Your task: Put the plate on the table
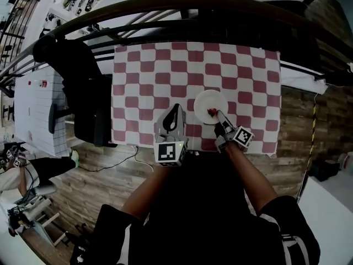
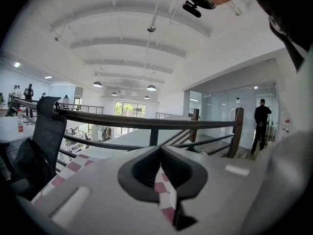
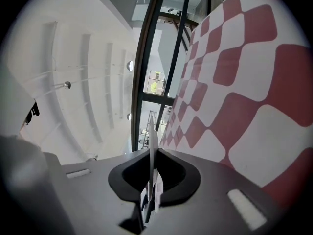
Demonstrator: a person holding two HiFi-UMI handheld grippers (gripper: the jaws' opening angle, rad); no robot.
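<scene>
A table under a red-and-white checked cloth (image 1: 143, 76) stands against a black metal railing (image 1: 165, 7). The one round white plate (image 1: 209, 104) hangs over the near right part of the cloth, its face about parallel to it and seemingly not yet resting. The right gripper (image 1: 219, 116) pinches the plate's near rim, so the plate extends straight ahead from the jaws. The left gripper (image 1: 172, 117), one of two, is just beside it, closed and empty.

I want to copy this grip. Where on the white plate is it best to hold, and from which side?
Pinch the thin rim of the plate at its near edge, coming from the person's side, as the right tool does; the flat middle gives jaws nothing to close on.
</scene>
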